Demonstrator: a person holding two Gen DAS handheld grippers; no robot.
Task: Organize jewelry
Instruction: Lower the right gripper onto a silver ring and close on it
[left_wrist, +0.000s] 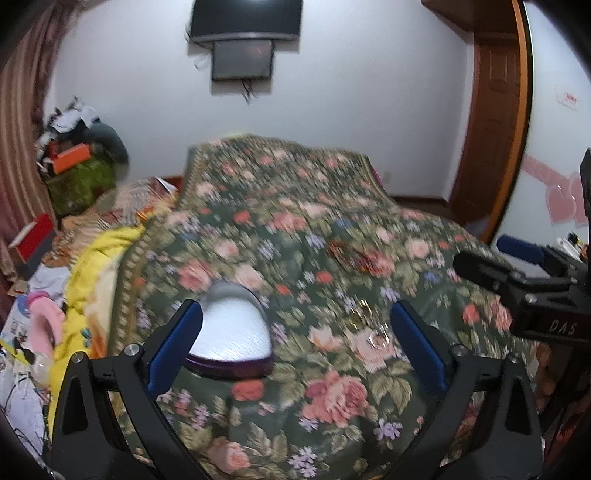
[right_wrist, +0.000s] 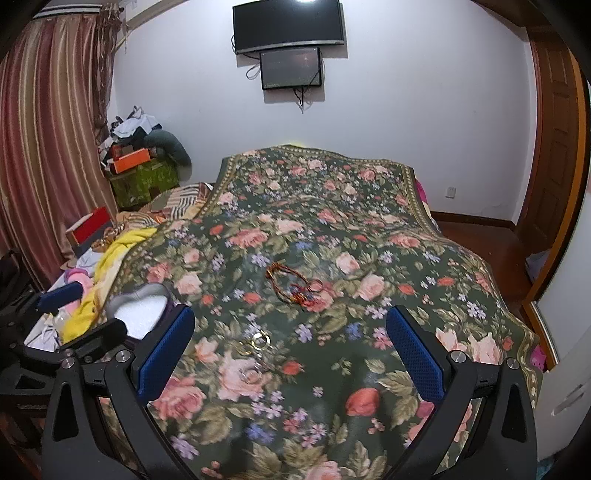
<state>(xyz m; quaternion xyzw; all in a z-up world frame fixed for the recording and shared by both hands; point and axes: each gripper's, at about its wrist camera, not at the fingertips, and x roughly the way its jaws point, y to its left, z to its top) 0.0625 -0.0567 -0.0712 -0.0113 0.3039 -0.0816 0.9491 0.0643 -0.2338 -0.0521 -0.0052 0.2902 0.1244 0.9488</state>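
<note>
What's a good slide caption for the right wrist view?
Open right gripper hovers over a floral bedspread near small rings and a red braided bracelet.

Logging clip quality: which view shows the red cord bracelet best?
The right wrist view: the bracelet lies sharp and unobstructed mid-blanket, its strands distinct. In the left wrist view it is only a motion-blurred reddish smear.
</note>
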